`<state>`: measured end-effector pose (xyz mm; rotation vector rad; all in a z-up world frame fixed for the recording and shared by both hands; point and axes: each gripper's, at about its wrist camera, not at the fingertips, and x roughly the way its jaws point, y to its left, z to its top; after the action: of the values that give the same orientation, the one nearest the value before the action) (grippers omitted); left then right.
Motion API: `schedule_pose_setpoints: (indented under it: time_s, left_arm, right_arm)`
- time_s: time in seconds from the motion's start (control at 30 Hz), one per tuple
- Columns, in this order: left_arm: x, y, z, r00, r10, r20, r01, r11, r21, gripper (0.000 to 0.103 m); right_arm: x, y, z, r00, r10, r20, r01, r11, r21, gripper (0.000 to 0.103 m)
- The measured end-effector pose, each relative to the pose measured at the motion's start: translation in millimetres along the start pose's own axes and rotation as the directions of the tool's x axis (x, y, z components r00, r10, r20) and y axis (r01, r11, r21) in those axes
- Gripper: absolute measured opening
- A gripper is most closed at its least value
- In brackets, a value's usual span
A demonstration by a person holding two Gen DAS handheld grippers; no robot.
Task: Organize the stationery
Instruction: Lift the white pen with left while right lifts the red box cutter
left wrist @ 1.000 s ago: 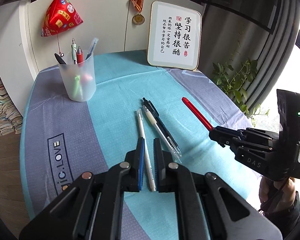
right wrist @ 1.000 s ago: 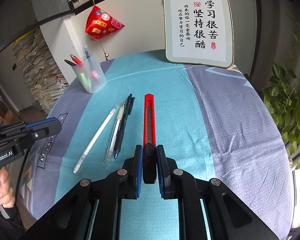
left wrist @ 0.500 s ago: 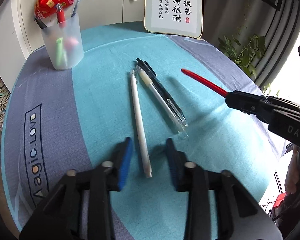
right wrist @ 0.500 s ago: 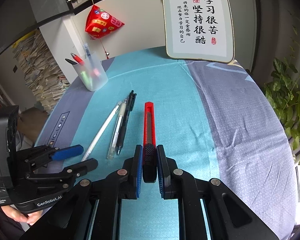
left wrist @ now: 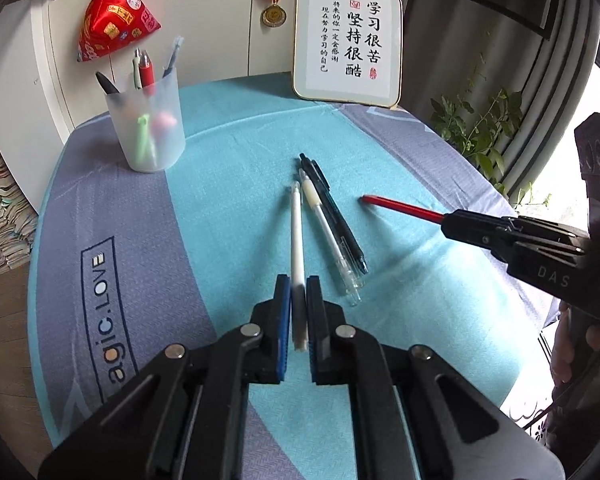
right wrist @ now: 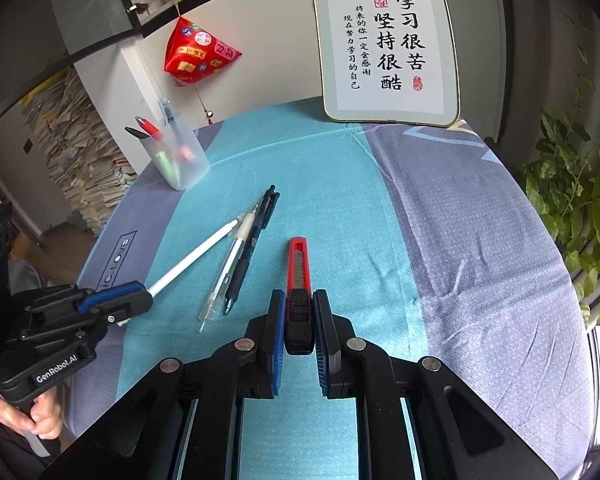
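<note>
My left gripper [left wrist: 299, 292] is shut on the near end of a white pen [left wrist: 297, 236], which also shows in the right wrist view [right wrist: 196, 258]. A clear pen [left wrist: 327, 236] and a black pen [left wrist: 334, 210] lie side by side just right of it. My right gripper [right wrist: 298, 308] is shut on the black end of a red utility knife [right wrist: 299, 264], held above the cloth; the knife also shows in the left wrist view [left wrist: 400, 207]. A frosted pen cup [left wrist: 146, 128] with several pens stands at the back left.
A framed calligraphy sign [left wrist: 348, 42] leans at the table's back edge. A red pyramid ornament [left wrist: 114, 26] and a medal [left wrist: 273, 16] hang on the wall. A leafy plant [right wrist: 580, 208] stands off the right edge. Paper stacks [right wrist: 72, 148] stand left of the table.
My left gripper opened wide around the white pen half a second ago and has now closed on it. The right gripper keeps holding the red knife.
</note>
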<state>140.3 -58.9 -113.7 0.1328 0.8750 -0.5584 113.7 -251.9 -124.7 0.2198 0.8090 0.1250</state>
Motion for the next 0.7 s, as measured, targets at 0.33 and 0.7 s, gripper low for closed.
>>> schedule_pose_setpoints:
  time_s: [0.33, 0.7]
  left_arm:
    - [-32.9, 21.1, 24.0, 0.994, 0.041, 0.100, -0.038, 0.999, -0.032, 0.005]
    - [-77.2, 51.2, 64.8, 0.974, 0.080, 0.210, -0.066, 0.995, -0.073, 0.005]
  right_arm:
    - [-20.1, 9.5, 8.7, 0.998, -0.015, 0.060, 0.016, 1.000, -0.016, 0.014]
    - [-39.0, 21.8, 17.9, 0.993, -0.005, 0.116, 0.009, 0.999, -0.034, 0.014]
